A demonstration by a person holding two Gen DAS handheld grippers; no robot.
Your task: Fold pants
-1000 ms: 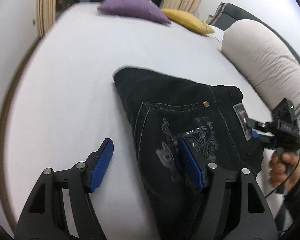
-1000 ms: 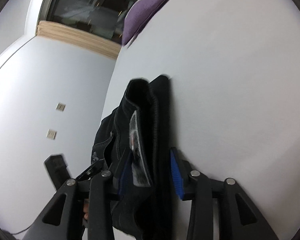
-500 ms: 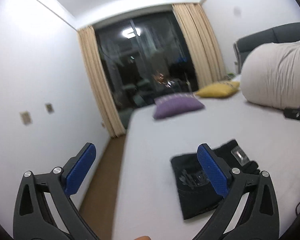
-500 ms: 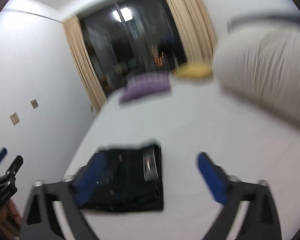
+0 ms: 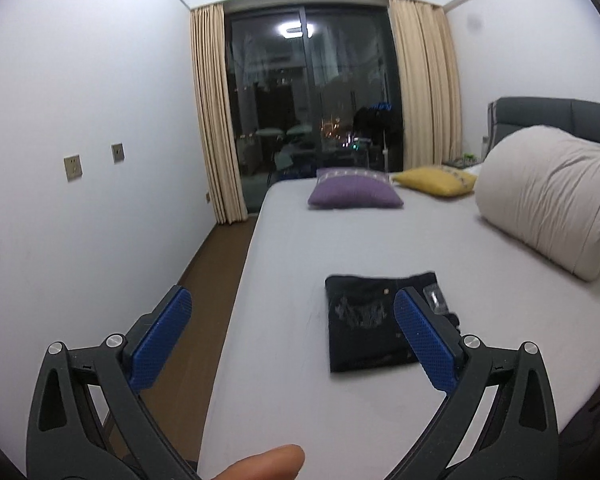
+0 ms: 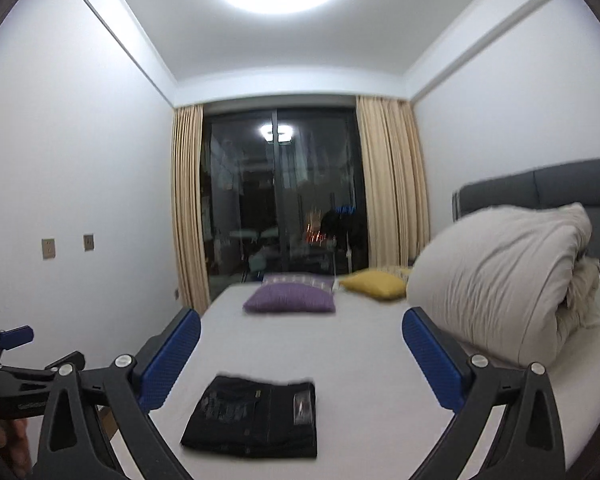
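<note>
One pair of black pants (image 5: 374, 322) lay folded into a compact rectangle on the white bed (image 5: 380, 240), near the foot-end edge closest to both cameras and nearer the bed's left side edge than the headboard side; pale stitched decoration showed on the top layer, and a small label patch sat at its right end. Neither claw touched the fabric. Left claw (image 5: 292, 344) was spread wide and held nothing, hovering short of the bed's near edge with its blue pads (image 5: 162, 338) well apart. Right claw (image 6: 302, 360) was likewise released and vacant, raised above the pants. Farther up the bed, a purple cushion (image 5: 354, 194) and a yellow cushion (image 5: 436, 181) rested near the far edge, and a rolled beige duvet (image 5: 548, 196) lay along the right edge against the grey headboard (image 6: 540, 184). Beyond the far edge stood a dark window (image 6: 280, 192) flanked by tan curtains (image 5: 216, 120).
</note>
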